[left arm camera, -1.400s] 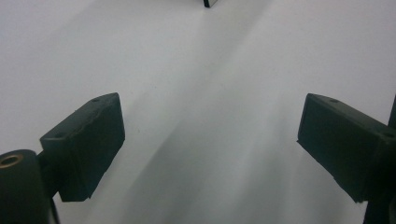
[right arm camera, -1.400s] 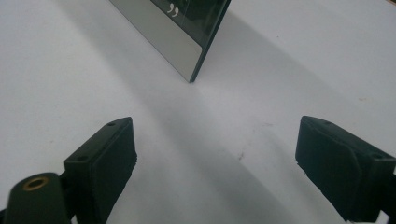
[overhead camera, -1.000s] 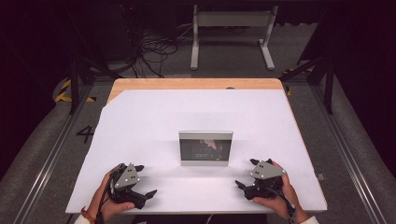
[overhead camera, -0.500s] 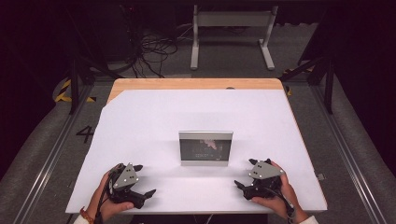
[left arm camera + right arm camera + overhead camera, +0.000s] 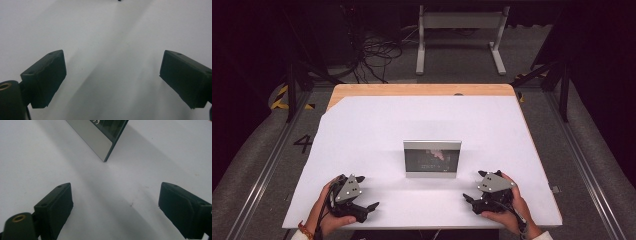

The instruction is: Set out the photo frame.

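Start step — both grippers rest on the table (image 5: 362,125), jaws wide, empty. The picture frame (image 5: 432,159) stands ahead of the right gripper (image 5: 471,202), well apart, farther from the left gripper (image 5: 369,207). Next move likely needs a reach forward to the frame.

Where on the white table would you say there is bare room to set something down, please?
Bare: the white table sheet beyond the silver-framed picture frame, and both its sides. Tighter: the near edge, between the left gripper and right gripper.
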A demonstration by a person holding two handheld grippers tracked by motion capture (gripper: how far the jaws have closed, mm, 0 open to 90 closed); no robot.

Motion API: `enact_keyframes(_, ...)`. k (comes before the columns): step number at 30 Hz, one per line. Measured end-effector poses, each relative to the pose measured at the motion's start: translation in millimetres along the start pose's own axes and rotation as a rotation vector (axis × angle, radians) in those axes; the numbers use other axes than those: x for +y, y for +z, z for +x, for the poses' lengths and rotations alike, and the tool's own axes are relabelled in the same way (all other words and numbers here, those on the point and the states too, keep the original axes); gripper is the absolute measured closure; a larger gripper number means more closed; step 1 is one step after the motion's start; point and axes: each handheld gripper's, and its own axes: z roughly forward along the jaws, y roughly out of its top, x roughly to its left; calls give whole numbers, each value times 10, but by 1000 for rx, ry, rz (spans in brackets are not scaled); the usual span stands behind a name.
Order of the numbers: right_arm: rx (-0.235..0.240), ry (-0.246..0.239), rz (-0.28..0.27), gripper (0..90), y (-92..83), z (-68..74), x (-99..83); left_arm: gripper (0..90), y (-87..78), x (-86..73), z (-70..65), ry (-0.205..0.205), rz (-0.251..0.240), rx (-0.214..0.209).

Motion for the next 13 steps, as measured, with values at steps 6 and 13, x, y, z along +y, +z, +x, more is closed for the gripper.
enact_keyframes(6, -5, 2, 3, 125, -7, -12, -6, 77, 10, 3, 0, -1, 0, 5)
enact_keyframes(13, -5, -1, -1, 125, -14, -18, -1, 78, 16, 0, 4, -5, 7, 12)
